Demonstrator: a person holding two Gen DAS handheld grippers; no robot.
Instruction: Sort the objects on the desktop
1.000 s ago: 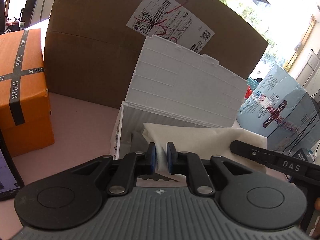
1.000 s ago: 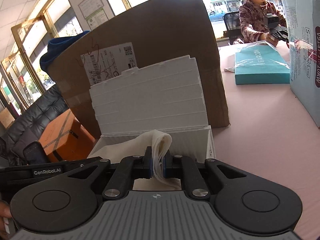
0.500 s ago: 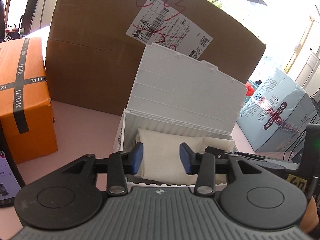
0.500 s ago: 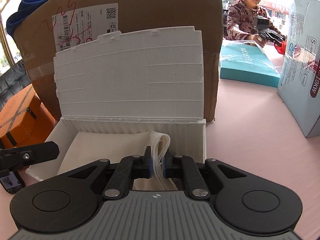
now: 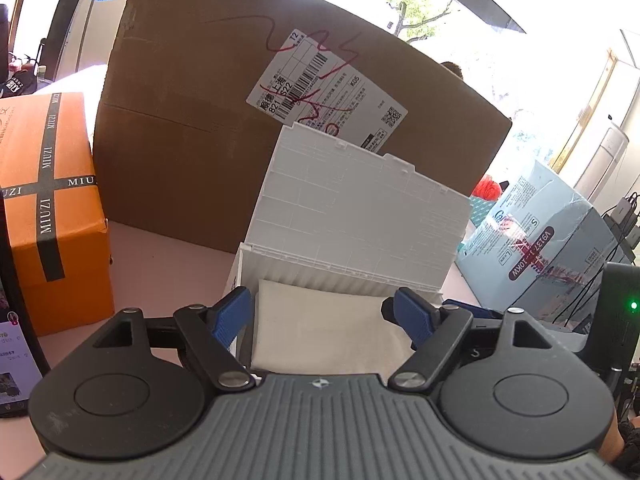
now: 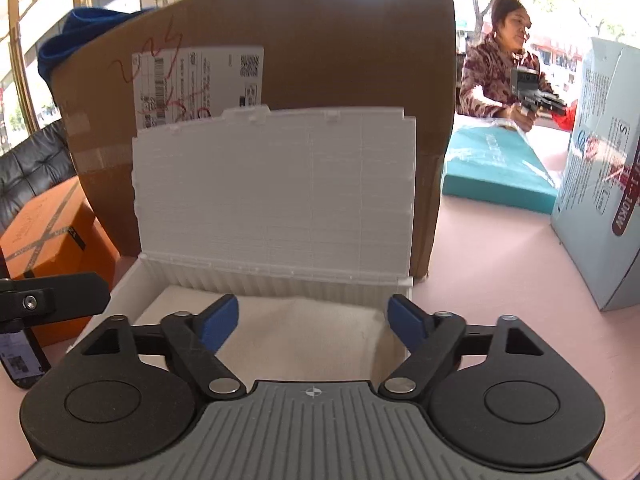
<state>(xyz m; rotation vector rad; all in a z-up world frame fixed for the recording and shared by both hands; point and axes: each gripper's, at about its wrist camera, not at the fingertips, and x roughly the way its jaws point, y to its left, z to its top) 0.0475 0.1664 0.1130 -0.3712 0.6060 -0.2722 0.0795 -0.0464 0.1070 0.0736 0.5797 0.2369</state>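
The cream cloth (image 6: 304, 336) is found laid flat inside the white box (image 6: 276, 280), both the left gripper (image 5: 322, 316) and right gripper (image 6: 312, 320) are held above it with jaws wide and empty, and closing of the upright lid (image 6: 276, 188) is judged due next.

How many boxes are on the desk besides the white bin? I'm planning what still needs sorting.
4: a large brown cardboard box behind the bin, an orange box left of it, a pale blue box to its right, and a flat teal box farther back. Others may be hidden.
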